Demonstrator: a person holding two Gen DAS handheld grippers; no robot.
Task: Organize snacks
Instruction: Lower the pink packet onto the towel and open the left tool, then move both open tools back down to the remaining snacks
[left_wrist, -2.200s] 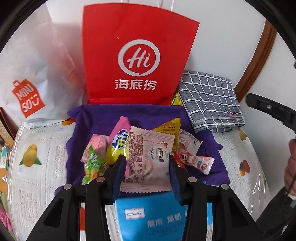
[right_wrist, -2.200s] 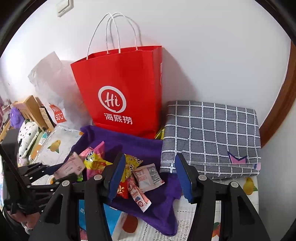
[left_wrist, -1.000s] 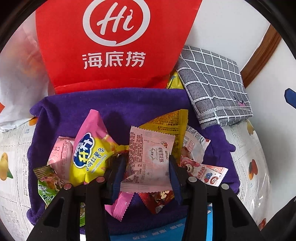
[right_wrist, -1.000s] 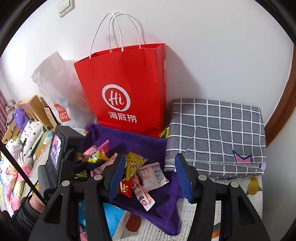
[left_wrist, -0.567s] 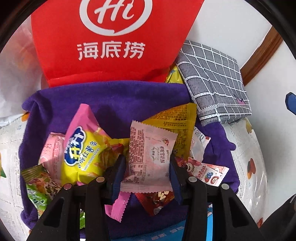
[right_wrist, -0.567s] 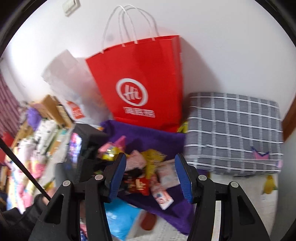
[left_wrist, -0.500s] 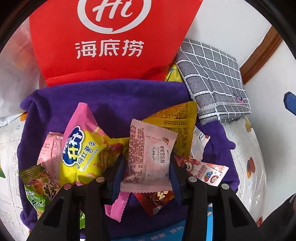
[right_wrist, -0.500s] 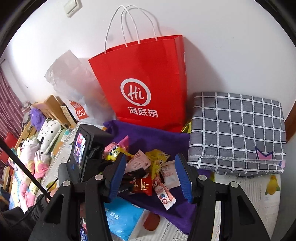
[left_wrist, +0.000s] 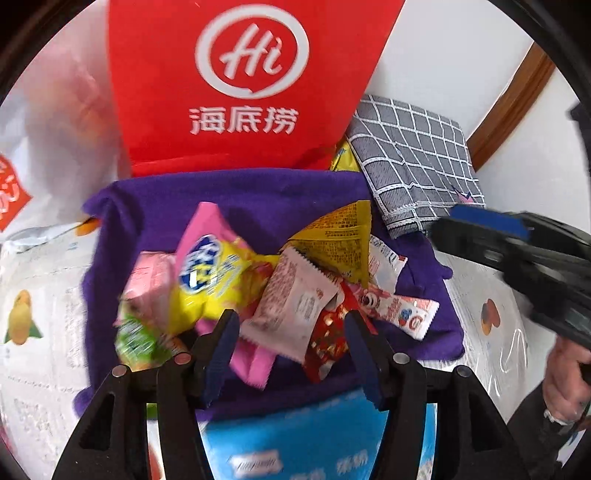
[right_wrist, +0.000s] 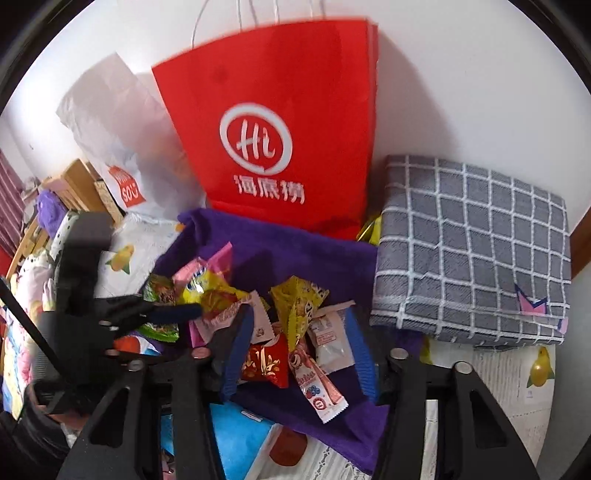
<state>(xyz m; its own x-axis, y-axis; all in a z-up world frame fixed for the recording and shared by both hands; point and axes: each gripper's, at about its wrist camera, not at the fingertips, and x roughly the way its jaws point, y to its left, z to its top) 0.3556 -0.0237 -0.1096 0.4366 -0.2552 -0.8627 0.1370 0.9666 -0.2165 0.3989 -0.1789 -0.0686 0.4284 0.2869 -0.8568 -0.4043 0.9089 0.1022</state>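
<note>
A pile of snack packets lies on a purple towel (left_wrist: 258, 199) (right_wrist: 295, 254). A pale pink packet (left_wrist: 295, 306) lies tilted on the pile, just beyond my left gripper (left_wrist: 290, 350), which is open and empty. Beside it are a yellow-pink packet (left_wrist: 210, 277), a yellow packet (left_wrist: 340, 236), a red packet (left_wrist: 328, 339) (right_wrist: 266, 362) and a strawberry stick (left_wrist: 399, 310) (right_wrist: 317, 387). My right gripper (right_wrist: 299, 354) is open and empty, low over the red packet and the stick. It shows at the right of the left wrist view (left_wrist: 517, 243).
A red Hi paper bag (left_wrist: 251, 85) (right_wrist: 277, 125) stands behind the towel against the wall. A folded grey checked cloth (left_wrist: 413, 147) (right_wrist: 472, 251) lies right. A white Miniso bag (right_wrist: 118, 140) stands left. A blue pack (left_wrist: 314, 439) lies in front.
My left gripper has opened, dropped the pale pink packet onto the pile and pulled back a little. My right gripper has moved down and forward over the snacks.
</note>
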